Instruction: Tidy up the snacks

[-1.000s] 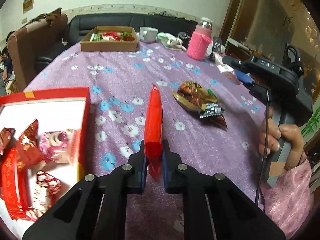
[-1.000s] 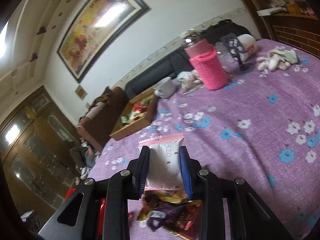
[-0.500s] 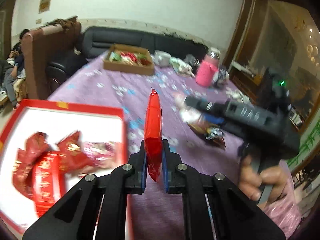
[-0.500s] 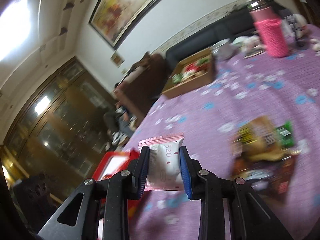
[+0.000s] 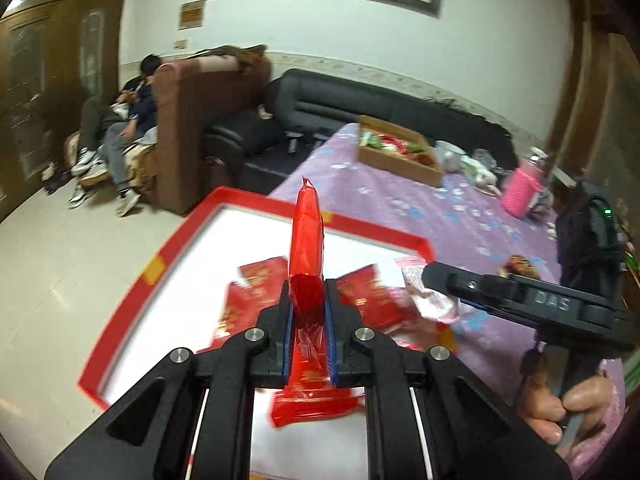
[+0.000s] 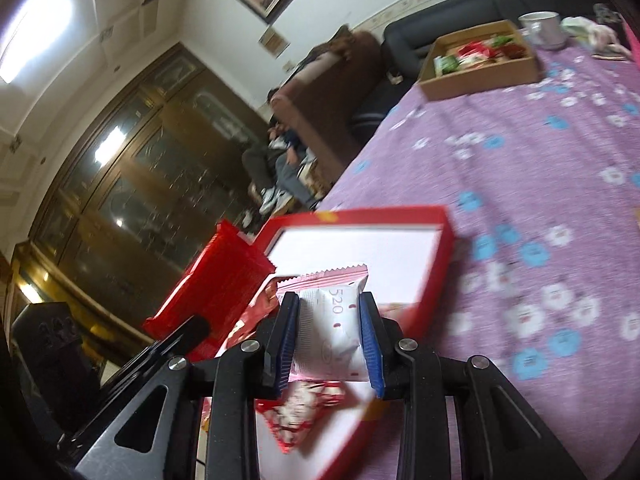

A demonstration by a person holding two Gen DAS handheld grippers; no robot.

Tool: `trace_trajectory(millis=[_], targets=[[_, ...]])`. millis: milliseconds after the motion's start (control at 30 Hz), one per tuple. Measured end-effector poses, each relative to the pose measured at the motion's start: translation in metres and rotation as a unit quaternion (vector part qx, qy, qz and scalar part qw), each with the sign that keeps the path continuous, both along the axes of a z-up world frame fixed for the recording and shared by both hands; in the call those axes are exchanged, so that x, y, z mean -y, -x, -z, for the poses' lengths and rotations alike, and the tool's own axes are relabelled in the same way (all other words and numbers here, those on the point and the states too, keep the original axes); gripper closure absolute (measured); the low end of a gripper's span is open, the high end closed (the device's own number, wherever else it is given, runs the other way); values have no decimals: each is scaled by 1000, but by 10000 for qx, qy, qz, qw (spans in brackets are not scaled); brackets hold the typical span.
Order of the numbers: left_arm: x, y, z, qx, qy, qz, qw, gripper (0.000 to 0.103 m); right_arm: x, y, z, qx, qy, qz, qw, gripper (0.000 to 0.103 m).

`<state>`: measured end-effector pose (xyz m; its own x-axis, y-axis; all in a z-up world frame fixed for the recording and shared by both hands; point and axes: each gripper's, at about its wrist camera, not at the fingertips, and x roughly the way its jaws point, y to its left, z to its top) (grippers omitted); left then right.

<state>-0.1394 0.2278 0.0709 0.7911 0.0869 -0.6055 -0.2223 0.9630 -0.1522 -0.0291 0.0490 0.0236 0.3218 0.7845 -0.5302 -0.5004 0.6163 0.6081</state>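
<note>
Both tools are over the red box (image 5: 248,208) on the desk, left tool (image 5: 307,340) pinching a red packet (image 5: 307,240), right tool (image 6: 330,338) squeezing a white packet (image 6: 334,320); next, let go.

Left hand-held gripper (image 5: 307,336) clamped; right hand-held gripper (image 6: 331,340) pinching, jaws just eased wider.

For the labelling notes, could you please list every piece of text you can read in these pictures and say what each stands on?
"DAS": on the black body of the right gripper.
"520": on the white-and-pink snack packet in that gripper.
Gold print on the red packets in the red tray: too blurred to read.
Wall plaque: too small.
</note>
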Motion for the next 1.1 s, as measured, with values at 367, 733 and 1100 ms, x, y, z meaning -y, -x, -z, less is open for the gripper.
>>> trace_trajectory(millis=[367, 733, 1100], targets=[[-6, 7, -6, 119, -365, -688, 9969, 62, -20, 30, -23, 462, 5, -528, 9975, 51], [72, -7, -25, 325, -768, 498, 9953, 27, 158, -22, -40, 760, 339, 1519, 9849, 45], [187, -90, -18, -334, -1059, 2165, 9700, 27, 313, -72, 18, -793, -694, 2757, 9555, 45]])
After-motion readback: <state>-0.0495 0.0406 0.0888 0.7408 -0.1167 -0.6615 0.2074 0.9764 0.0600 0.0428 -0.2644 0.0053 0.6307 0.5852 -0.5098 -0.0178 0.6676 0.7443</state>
